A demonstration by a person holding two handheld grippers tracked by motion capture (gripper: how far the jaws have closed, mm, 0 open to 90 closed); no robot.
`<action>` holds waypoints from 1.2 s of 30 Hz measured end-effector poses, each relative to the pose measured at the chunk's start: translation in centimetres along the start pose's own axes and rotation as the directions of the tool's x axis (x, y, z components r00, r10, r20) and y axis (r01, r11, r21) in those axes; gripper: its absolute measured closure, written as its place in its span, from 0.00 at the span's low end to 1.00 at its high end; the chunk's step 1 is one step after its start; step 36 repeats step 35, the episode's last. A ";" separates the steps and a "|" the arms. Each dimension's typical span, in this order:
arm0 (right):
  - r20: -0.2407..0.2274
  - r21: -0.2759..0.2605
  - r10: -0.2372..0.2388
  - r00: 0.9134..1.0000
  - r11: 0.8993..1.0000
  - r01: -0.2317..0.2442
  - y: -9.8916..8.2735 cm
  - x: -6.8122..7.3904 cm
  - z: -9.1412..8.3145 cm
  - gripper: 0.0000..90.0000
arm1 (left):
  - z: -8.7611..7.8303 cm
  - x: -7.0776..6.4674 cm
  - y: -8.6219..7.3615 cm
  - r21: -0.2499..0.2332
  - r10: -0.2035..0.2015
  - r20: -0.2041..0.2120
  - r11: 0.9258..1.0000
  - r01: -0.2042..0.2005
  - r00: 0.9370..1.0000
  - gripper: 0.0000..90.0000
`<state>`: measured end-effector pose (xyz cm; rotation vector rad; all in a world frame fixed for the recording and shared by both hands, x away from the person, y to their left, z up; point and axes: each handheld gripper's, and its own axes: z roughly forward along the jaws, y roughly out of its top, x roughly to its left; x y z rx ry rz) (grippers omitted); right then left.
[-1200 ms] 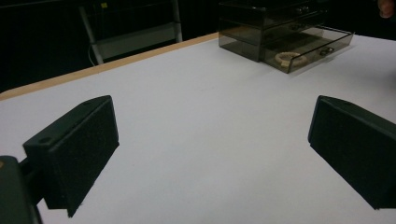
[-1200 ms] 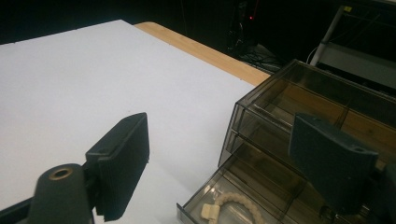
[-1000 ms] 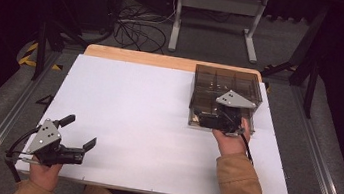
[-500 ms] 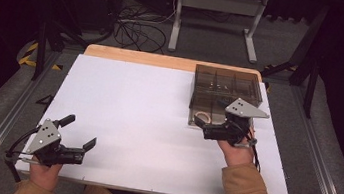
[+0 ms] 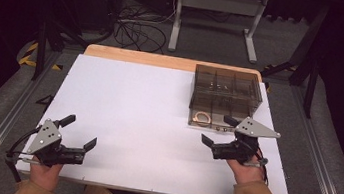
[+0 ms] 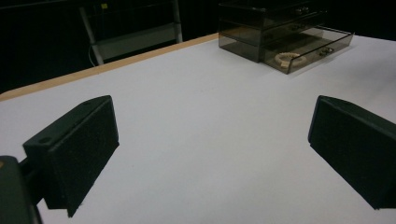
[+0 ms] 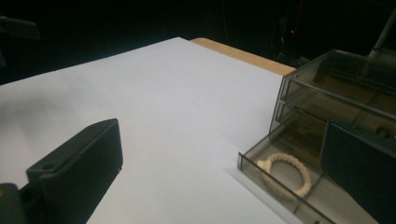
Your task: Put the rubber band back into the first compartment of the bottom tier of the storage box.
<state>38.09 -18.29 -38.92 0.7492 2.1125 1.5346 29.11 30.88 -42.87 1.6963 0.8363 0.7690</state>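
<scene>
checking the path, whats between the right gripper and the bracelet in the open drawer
Only the open drawer's clear front wall. In the right gripper view the bracelet lies just behind it; the right gripper stands open beside the drawer front in the high view.

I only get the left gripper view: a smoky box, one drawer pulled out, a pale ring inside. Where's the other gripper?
Observer: The right gripper sits just in front of that drawer. Its jaws have just been opening, with nothing between them.
Operator: What sort of ring is it?
Observer: Up close in the right gripper view, the ring looks twisted like rope, with a small loop at one end.
Operator: And the top of the box?
Observer: From above, the box has a top split into several compartments.
</scene>
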 end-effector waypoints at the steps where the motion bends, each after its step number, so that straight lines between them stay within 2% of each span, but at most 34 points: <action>1: 0.000 0.003 0.000 1.000 1.000 0.000 -0.3 -0.1 -0.2 0.00 | 0.0 0.0 0.0 0.000 0.000 0.000 1.000 0.000 1.000 0.02; 8: 0.001 0.020 -0.001 1.000 1.000 0.001 -2.4 -0.4 -1.0 0.00 | 0.0 0.0 0.0 0.000 0.000 0.000 1.000 0.000 1.000 0.02; 17: -0.020 0.020 0.004 1.000 1.000 -0.004 -5.1 -0.4 -1.9 0.00 | 0.1 -0.1 0.0 0.004 0.010 0.006 1.000 -0.010 1.000 0.02; 22: -0.005 0.073 0.023 1.000 0.997 -0.023 -6.9 -0.7 -2.2 0.00 | 0.1 -0.1 -0.2 0.000 0.023 0.013 1.000 -0.023 1.000 0.02; 26: -0.004 0.081 0.032 0.999 0.996 -0.031 -8.1 -0.5 -2.6 0.00 | 0.0 0.0 -0.6 0.011 0.025 0.012 1.000 -0.025 1.000 0.02; 31: -0.004 0.100 0.034 0.999 0.994 -0.034 -8.2 -0.8 -2.6 0.00 | -0.1 0.0 -0.7 0.012 0.003 0.004 1.000 -0.003 1.000 0.02; 36: 0.018 0.071 0.033 0.999 0.997 -0.034 -7.8 -1.1 -2.8 0.00 | -0.1 0.0 -0.6 0.010 0.006 0.000 1.000 -0.006 1.000 0.02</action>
